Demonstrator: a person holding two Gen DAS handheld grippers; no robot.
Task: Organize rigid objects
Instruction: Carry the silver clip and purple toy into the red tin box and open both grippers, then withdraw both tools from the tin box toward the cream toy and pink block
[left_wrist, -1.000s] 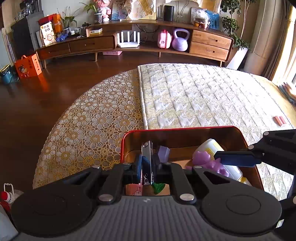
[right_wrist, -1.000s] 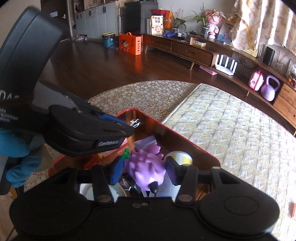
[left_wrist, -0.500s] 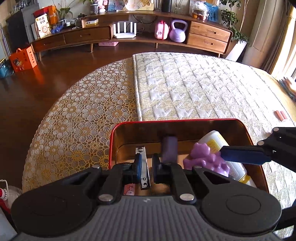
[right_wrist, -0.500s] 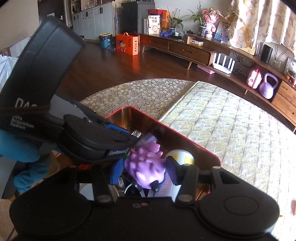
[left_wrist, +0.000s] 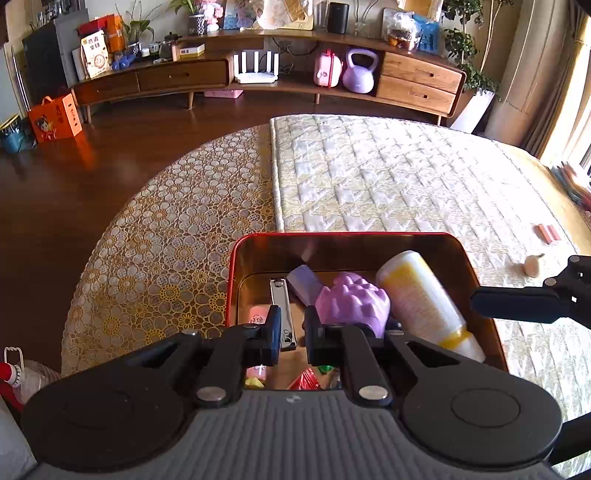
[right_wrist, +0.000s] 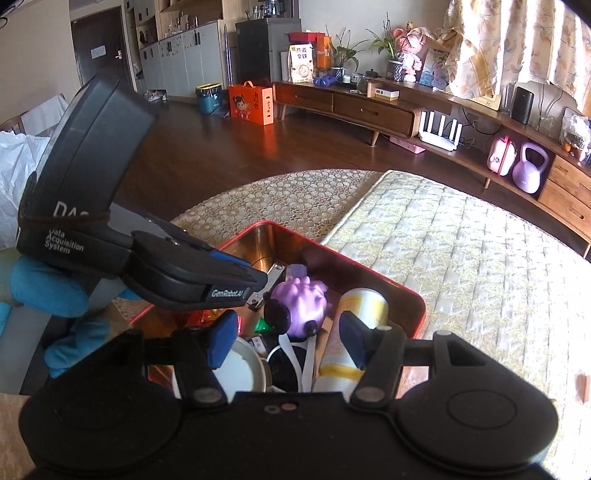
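Landmark is the red tin, sitting on the quilted bedspread.

Left gripper sits over the tin's near-left part with its jaws nearly closed. The nail clipper lies flat on the tin floor just past the tips, and no pad looks to be pressing on it, so nothing is held.

Right gripper hangs over the tin's near edge with its jaws opening. The purple spiky toy is between and beyond them and rests in the tin mid-floor. The pads are clear of it: released.

Also in the tin: a yellow-white tube along the right wall and a lilac block behind the toy.

Handling, my guess:
- The toy looks light, rubbery and squashy. The spikes give grip, so take it across the body, not by the black nub.
- The clipper is thin, stiff, slick metal lying flat, so it's hard to get under. Pinch its long edges near the middle.
- The tube is smooth and round and will likely roll. Clamp it mid-barrel.
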